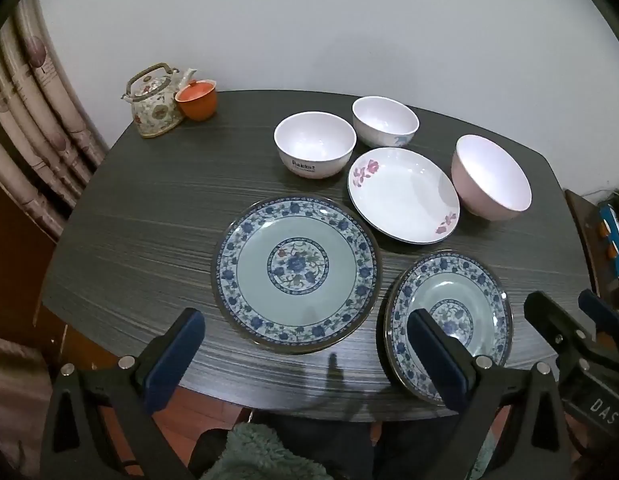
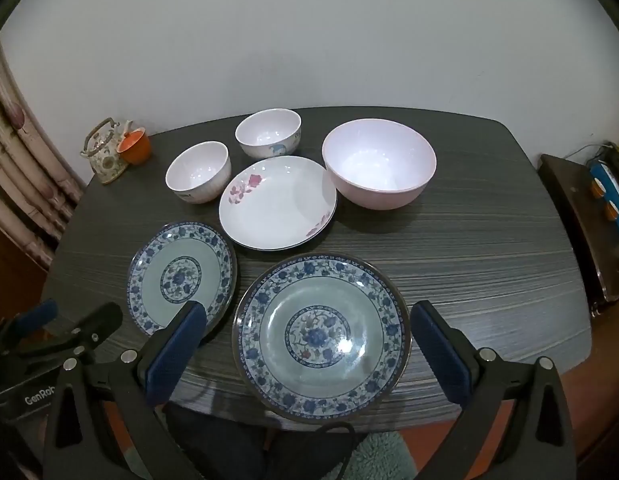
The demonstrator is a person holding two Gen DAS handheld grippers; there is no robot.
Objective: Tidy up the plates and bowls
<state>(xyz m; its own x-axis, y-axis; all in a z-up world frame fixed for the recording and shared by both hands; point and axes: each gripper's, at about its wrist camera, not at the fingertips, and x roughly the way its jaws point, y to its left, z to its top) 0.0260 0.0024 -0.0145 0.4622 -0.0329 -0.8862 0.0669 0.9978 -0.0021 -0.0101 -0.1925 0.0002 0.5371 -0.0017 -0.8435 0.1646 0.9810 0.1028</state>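
Two blue-patterned plates lie at the near edge of the dark table: the left one (image 1: 295, 274) (image 2: 182, 276) and the right one (image 1: 449, 316) (image 2: 321, 334). Behind them are a white plate with pink flowers (image 1: 403, 196) (image 2: 278, 203), a lettered white bowl (image 1: 315, 145) (image 2: 198, 172), a white bowl with a blue motif (image 1: 385, 121) (image 2: 268, 132) and a large pink bowl (image 1: 491, 178) (image 2: 379, 162). My left gripper (image 1: 305, 336) is open and empty above the near edge, before the left plate. My right gripper (image 2: 309, 332) is open and empty over the right plate.
A floral teapot (image 1: 153, 100) (image 2: 103, 152) and an orange cup (image 1: 196, 100) (image 2: 135, 146) stand at the far left corner. A curtain (image 1: 33, 128) hangs left. A side shelf with items (image 2: 581, 216) is right. The table (image 2: 489, 248) has bare surface at right.
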